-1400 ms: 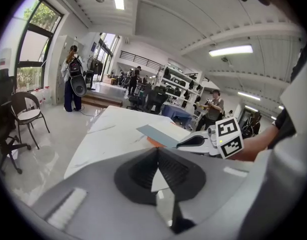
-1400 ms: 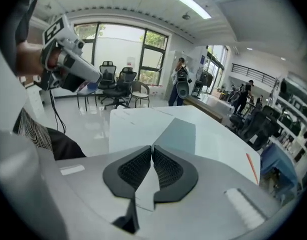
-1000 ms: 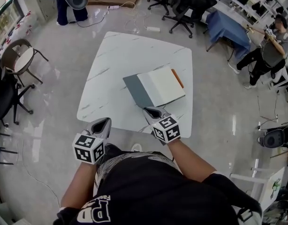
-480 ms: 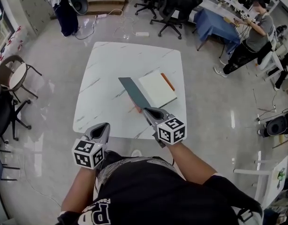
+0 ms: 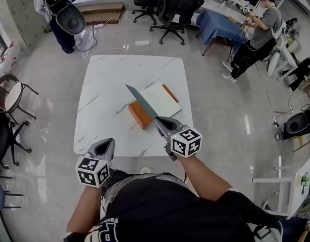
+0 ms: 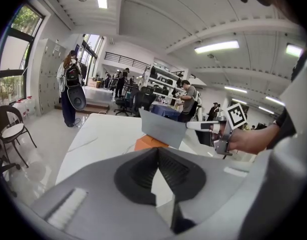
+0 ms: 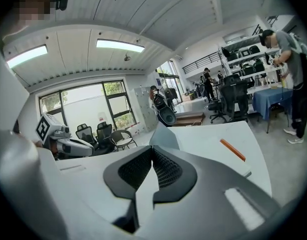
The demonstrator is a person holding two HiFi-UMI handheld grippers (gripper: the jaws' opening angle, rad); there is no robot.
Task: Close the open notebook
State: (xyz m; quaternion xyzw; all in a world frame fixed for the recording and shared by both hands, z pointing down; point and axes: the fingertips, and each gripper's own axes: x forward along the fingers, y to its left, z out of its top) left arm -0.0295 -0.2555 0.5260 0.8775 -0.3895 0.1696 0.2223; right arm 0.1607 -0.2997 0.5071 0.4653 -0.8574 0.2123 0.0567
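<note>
An open notebook lies on the white table [image 5: 102, 105], its white pages [image 5: 160, 97] facing up with an orange strip [image 5: 170, 93] along the far edge. My right gripper [image 5: 162, 121] is shut on the grey cover [image 5: 140, 100], which stands raised and tilted, its orange outer side [image 5: 140, 115] showing beneath. In the right gripper view the cover's corner [image 7: 163, 134] sticks up past the jaws, with the pages [image 7: 213, 146] to the right. My left gripper [image 5: 105, 146] hangs shut and empty off the table's near edge. The left gripper view shows the lifted cover [image 6: 163, 128] and the right gripper [image 6: 191, 126].
Black office chairs [image 5: 170, 9] and a blue-draped desk [image 5: 218, 26] stand beyond the table. A person [image 5: 253, 32] stands at the back right. Chairs [image 5: 11, 97] line the left wall. A person with a backpack [image 5: 61, 16] is at the back left.
The grey cover has risen from flat on the table to steeply tilted, held by my right gripper, and its orange outer side now shows. My left gripper stays low near the table's edge.
</note>
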